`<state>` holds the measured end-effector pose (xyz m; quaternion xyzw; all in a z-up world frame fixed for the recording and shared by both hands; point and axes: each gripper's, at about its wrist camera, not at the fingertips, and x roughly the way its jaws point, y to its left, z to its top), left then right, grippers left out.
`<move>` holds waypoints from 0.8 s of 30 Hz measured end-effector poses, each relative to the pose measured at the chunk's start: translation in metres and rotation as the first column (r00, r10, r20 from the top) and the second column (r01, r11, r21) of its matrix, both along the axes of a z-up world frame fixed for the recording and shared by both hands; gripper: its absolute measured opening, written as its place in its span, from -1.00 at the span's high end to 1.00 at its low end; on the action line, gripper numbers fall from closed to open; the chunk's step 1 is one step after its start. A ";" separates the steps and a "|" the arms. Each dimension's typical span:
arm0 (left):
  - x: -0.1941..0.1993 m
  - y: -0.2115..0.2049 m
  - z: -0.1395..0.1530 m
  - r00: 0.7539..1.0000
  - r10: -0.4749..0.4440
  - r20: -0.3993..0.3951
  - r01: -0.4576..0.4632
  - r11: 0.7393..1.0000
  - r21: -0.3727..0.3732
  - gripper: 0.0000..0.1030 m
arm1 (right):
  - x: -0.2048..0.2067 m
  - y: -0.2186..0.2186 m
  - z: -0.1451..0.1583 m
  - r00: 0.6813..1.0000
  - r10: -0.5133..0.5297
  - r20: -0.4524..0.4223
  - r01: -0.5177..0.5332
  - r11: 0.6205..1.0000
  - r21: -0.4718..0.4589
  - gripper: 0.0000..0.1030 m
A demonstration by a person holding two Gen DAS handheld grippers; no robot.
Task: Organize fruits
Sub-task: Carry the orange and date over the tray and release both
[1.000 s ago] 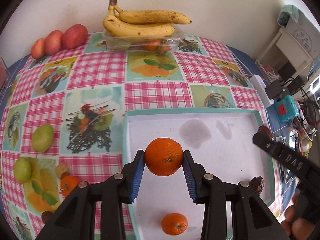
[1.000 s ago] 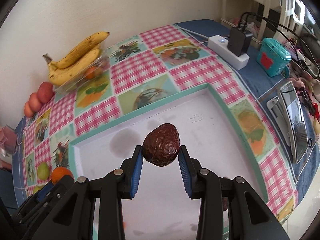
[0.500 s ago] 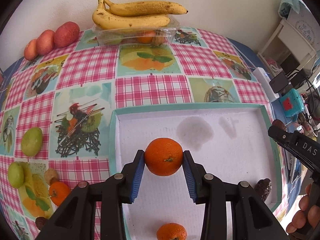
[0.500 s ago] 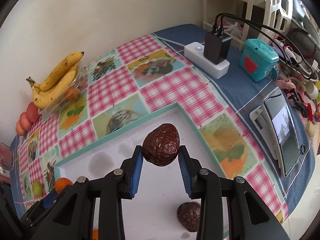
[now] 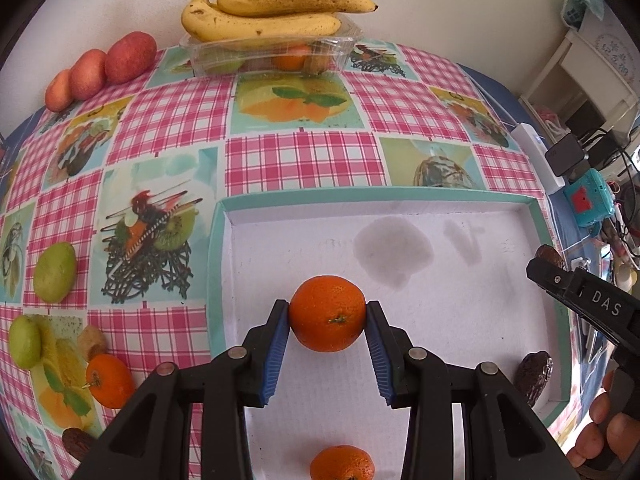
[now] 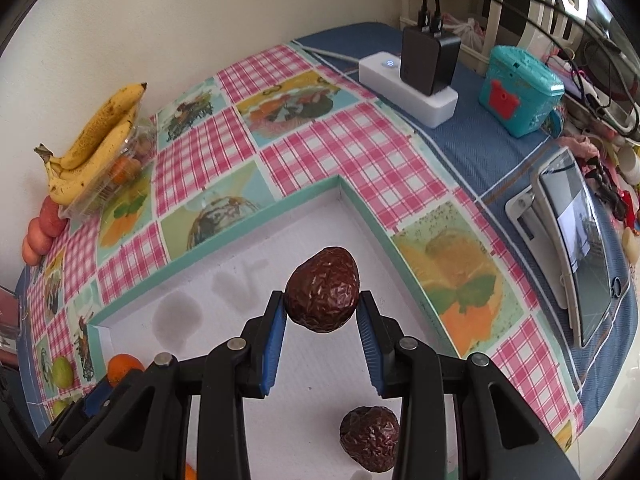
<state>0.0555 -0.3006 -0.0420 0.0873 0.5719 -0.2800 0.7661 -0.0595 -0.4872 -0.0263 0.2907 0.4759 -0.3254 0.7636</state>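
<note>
Left wrist view shows an orange clamped between the blue pads of the left hand-held gripper, held above the white floor of a shallow tray with a teal rim. A second orange already lies on the tray floor nearer than the held one, almost straight below and slightly right, so the coming set-down looks to be a short drop beside it. The orange is round, so no long axis matters; it could roll once freed, and the tray's left wall is the closest stop.

Right wrist view shows the right hand-held gripper closed on a dark wrinkled fruit, egg-shaped with its narrower end tilted up and to the right. A matching dark fruit rests on the tray floor nearer and a little right of it, close to the tray's right wall. That puts the right side nearer to the dark pair and the left side nearer to the oranges.

Between the two groups the tray floor is bare apart from grey stains, so each side has open room to lower without crossing the other.

Outside the tray, on the checked cloth of the bench, loose fruit waits at the left: a green fruit, another orange, and bananas on a clear box at the far edge.
</note>
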 end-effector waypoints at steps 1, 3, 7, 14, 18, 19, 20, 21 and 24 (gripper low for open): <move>0.000 0.000 -0.001 1.000 0.002 -0.002 -0.002 1.000 0.003 0.21 | 0.000 0.000 -0.001 1.000 -0.001 -0.003 0.001 1.000 0.001 0.27; 0.000 0.000 -0.003 1.000 0.007 -0.009 -0.007 1.000 0.007 0.21 | 0.000 0.000 -0.003 1.000 -0.001 -0.009 0.001 1.000 0.002 0.27; 0.000 0.001 -0.004 1.000 0.009 -0.008 -0.009 1.000 0.008 0.21 | 0.002 0.001 -0.005 1.000 0.004 -0.019 -0.004 1.000 0.003 0.27; 0.000 0.001 -0.004 1.000 0.013 -0.011 -0.013 1.000 0.008 0.21 | 0.005 0.002 -0.014 0.999 0.013 -0.045 -0.013 1.000 0.008 0.27; 0.000 0.001 -0.004 1.000 0.015 -0.011 -0.015 1.000 0.009 0.21 | 0.007 0.003 -0.019 0.998 0.018 -0.057 -0.017 1.000 0.013 0.27; 0.000 0.002 -0.005 1.000 0.015 -0.012 -0.015 1.000 0.008 0.21 | 0.007 0.003 -0.020 0.998 0.020 -0.061 -0.019 1.000 0.014 0.27; 0.000 0.002 -0.005 1.000 0.017 -0.013 -0.016 1.000 0.008 0.20 | 0.007 0.003 -0.021 0.998 0.021 -0.064 -0.020 1.000 0.015 0.27; 0.001 0.002 -0.005 1.000 0.018 -0.014 -0.018 1.000 0.008 0.20 | 0.008 0.004 -0.023 0.997 0.023 -0.069 -0.022 1.000 0.016 0.27; 0.001 0.002 -0.005 1.000 0.020 -0.016 -0.020 1.000 0.007 0.20 | 0.009 0.004 -0.027 0.996 0.026 -0.080 -0.025 0.999 0.021 0.27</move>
